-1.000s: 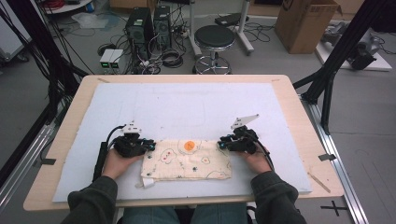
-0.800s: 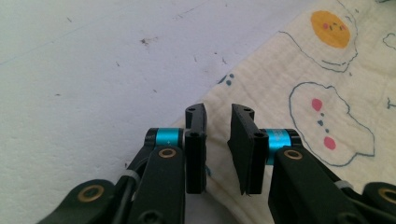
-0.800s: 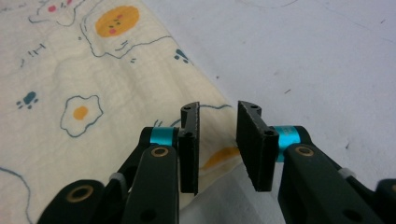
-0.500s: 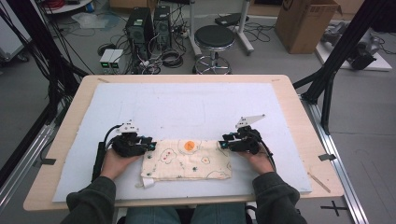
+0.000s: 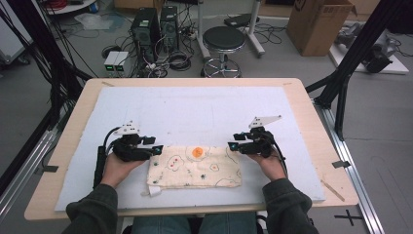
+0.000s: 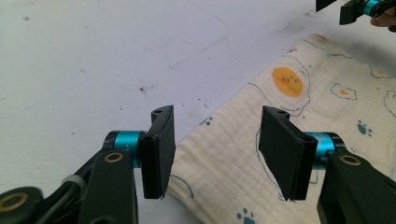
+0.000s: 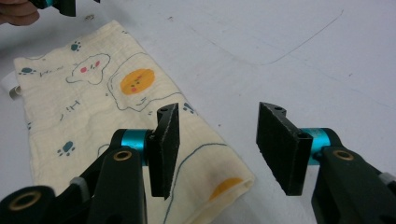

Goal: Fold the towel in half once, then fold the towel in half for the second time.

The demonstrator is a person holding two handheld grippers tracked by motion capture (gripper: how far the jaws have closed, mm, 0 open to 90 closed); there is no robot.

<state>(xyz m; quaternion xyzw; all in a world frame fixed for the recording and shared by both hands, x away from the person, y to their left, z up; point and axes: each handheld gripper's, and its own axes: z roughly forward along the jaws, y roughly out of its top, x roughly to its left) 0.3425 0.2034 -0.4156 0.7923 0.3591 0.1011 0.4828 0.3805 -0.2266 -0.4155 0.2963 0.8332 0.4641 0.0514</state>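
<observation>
A cream cloth [image 5: 195, 168] printed with an orange egg and small paw marks lies folded flat near the table's front edge. My left gripper [image 5: 158, 148] rests at its far left corner. In the left gripper view the left gripper [image 6: 215, 149] stands open above the cloth [image 6: 322, 93], its pads clear of the fabric. My right gripper [image 5: 233, 145] sits at the far right corner. In the right gripper view the right gripper [image 7: 217, 142] is open too, with the cloth [image 7: 93, 93] corner lying loose under the gap. Both sets of jaws have just been opening.
The cloth lies on a white mat [image 5: 195, 107] covering a wooden table [image 5: 316, 126]. Beyond the far edge stand a black stool [image 5: 224, 39], computer towers [image 5: 156, 24] and a cardboard box [image 5: 316, 24]. Black frame posts [image 5: 346, 78] flank the table.
Both hands have stayed at the cloth's far corners. The jaws of both grippers have spread apart, and the cloth lies flat as before.
</observation>
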